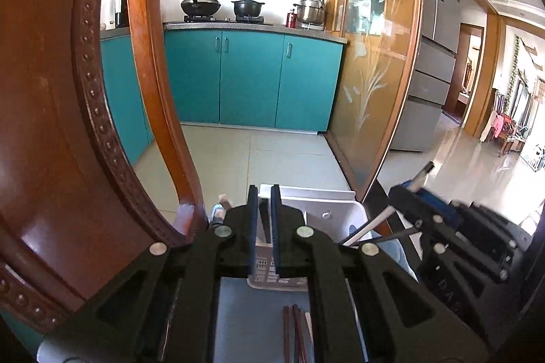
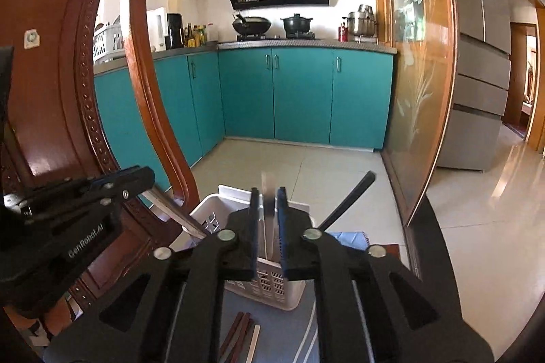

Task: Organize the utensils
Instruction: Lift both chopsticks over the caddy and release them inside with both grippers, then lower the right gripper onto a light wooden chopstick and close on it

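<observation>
Placing utensils into the white holder

Held between the fingers of the right claw (image 2: 269,203) is a thin, blurred utensil (image 2: 269,189), a pale upper part and a dark lower part being seen; its kind cannot be told. The claw is clamped on it, directly above the white utensil holder (image 2: 269,284), which stands on the grey mat (image 2: 286,329) near the far edge of the tabletop, beside the carved wooden chair (image 2: 68,56). A black-handled utensil (image 2: 351,199) already leans out of the holder to the right.

In the right wrist view, a metal utensil (image 2: 177,209) is gripped by the left claw (image 2: 136,179), its tip pointing toward the left rim of the holder. In the left wrist view the fingers of this claw are seen almost together, but what is between them is not shown clearly.

Brown chopsticks (image 2: 238,335) and one pale stick (image 2: 253,342) lie on the mat on the near side of the holder, not yet sorted.

For this step, the utensil should be kept upright and lowered straight into a free compartment before the fingers are opened. The holder seems light, so its rim should not be pushed, and the two claws should be kept apart over the opening.
</observation>
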A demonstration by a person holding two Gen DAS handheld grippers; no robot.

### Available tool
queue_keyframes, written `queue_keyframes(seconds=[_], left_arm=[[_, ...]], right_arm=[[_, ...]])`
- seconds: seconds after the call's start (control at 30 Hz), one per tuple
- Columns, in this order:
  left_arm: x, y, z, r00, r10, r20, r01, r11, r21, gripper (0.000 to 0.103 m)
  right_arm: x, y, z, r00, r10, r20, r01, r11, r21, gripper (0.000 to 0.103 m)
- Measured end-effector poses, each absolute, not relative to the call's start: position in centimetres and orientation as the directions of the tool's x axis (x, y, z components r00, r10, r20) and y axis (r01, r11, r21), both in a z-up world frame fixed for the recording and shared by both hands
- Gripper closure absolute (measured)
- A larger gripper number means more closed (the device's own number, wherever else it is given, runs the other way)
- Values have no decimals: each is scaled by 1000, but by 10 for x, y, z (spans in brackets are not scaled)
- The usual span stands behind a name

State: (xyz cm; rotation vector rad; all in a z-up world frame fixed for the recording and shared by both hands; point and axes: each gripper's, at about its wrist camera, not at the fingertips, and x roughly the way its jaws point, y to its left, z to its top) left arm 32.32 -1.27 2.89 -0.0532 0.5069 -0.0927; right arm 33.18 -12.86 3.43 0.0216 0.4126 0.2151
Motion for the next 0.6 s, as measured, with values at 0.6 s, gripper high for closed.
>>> queue_keyframes(seconds=[0.6], left_arm=[[205,-26,-86,701,-213,-681,241,969,-55,71]], right_arm=[[257,-161,-113,648,241,-722,-205,969,138,54]])
